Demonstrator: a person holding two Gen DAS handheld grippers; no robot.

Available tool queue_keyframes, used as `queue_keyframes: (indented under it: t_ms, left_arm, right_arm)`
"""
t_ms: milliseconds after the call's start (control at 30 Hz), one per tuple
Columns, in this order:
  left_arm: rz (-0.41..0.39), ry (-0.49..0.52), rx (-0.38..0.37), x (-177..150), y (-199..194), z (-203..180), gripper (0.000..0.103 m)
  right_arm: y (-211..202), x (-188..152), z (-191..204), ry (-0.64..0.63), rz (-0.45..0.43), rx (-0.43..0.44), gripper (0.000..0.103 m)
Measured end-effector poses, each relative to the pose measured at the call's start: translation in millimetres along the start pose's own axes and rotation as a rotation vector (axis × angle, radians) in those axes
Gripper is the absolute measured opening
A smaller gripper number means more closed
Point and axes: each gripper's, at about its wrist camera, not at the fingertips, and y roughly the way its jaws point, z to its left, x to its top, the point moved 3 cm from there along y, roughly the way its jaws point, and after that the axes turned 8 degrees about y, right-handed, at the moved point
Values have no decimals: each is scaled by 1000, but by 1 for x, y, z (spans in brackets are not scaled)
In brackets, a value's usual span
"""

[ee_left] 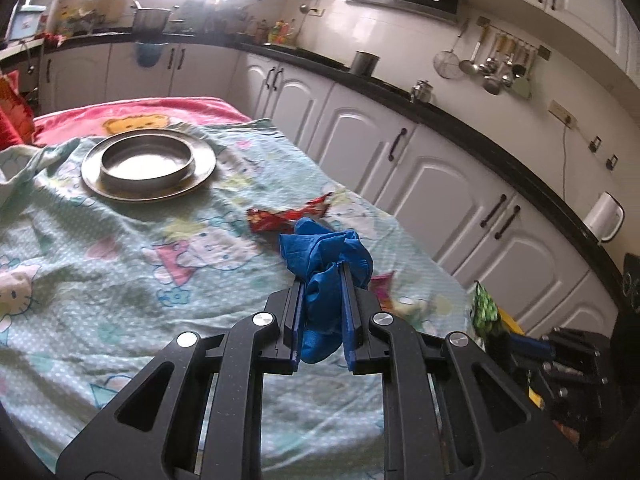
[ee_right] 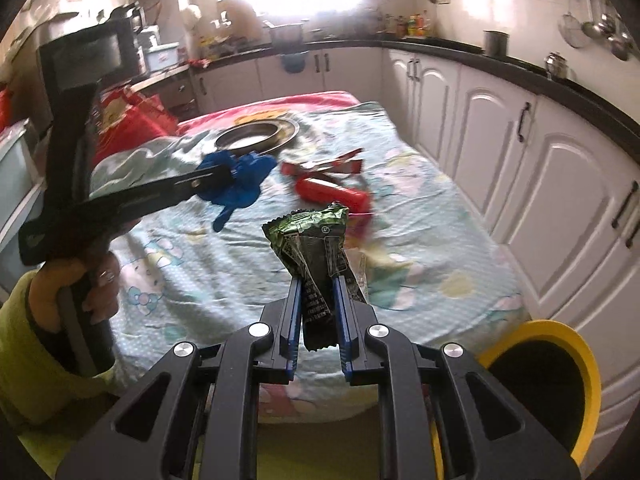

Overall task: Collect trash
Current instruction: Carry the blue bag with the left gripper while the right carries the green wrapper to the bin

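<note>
Right tool (ee_right: pixel 317 300) clamps a crinkled green foil wrapper (ee_right: pixel 310 240); left tool (ee_left: pixel 322 304) clamps crumpled blue plastic (ee_left: pixel 324 256); both should probably release only over the yellow-rimmed bin (ee_right: pixel 576 344).

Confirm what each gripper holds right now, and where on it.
Left gripper: shut on the crumpled blue glove, pinched mid-bunch. Right gripper: shut on the green wrapper, clamped at its lower half.

Open cloth is stretching along the table's (ee_left: pixel 100 280) near edge, giving clear passage. Toward the far end the steel plate (ee_left: pixel 148 164) is blocking, red wrappers (ee_right: pixel 328 184) are cluttering the middle, and a yellow bin (ee_right: pixel 560 376) is crowding the near right corner.
</note>
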Motion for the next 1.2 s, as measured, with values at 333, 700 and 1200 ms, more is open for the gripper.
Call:
queue_keyframes:
  t_ms: [333, 700, 1200]
  left_arm:
    - [-3, 63, -62, 2, -4, -35, 10]
    - [1, 114, -109, -1, -4, -64, 10]
    - [26, 188, -180, -12, 4, -108, 10]
  right_arm:
    - [-24, -3, -39, 81, -44, -66, 15]
    - [-45, -14, -74, 154, -78, -126, 15]
    - [-69, -33, -126, 279, -112, -220, 15]
